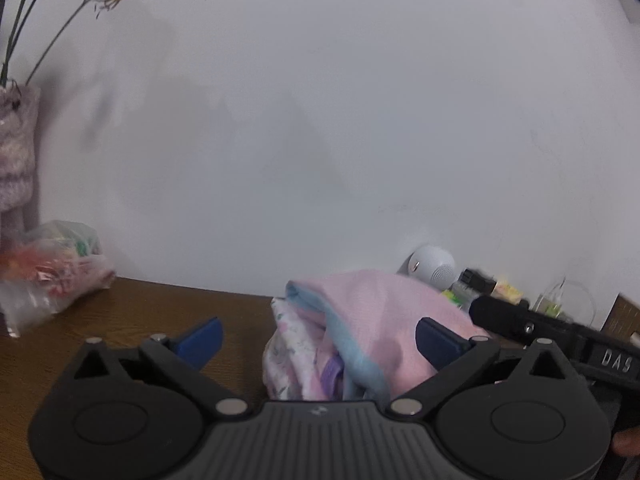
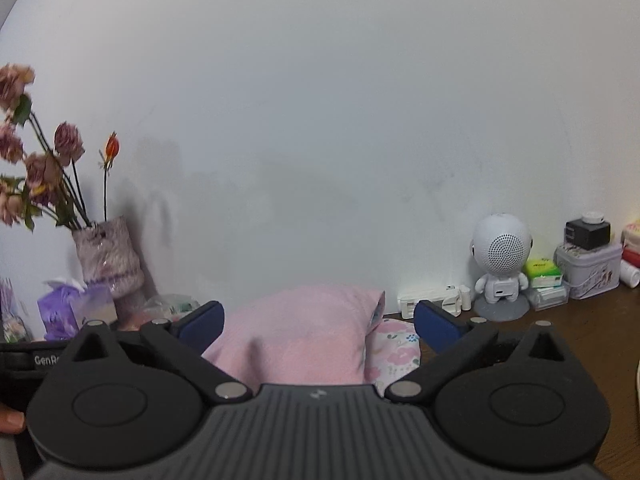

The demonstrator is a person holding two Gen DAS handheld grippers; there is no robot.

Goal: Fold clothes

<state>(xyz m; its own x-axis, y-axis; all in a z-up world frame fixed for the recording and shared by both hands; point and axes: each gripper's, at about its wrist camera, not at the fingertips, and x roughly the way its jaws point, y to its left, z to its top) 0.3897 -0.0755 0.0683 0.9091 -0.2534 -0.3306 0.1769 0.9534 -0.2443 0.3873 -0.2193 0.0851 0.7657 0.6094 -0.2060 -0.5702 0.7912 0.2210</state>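
Note:
A folded pile of clothes lies on the brown wooden table (image 1: 152, 312). Its top piece is a pink garment (image 1: 380, 312) with a light blue edge, over a white floral garment (image 1: 292, 344). In the left wrist view my left gripper (image 1: 320, 346) stands open just before the pile, its blue pads wide apart and touching nothing. The right wrist view shows the same pink garment (image 2: 304, 332) and the floral garment (image 2: 394, 354) beneath it. My right gripper (image 2: 318, 328) is open in front of them, empty. The right gripper's black body (image 1: 560, 336) reaches in at the left view's right side.
A vase of dried roses (image 2: 106, 256), a purple tissue pack (image 2: 74, 308) and a plastic bag (image 1: 52, 272) stand at the left by the white wall. A white robot-shaped speaker (image 2: 502, 264), tins and small boxes (image 2: 588, 264) crowd the right rear.

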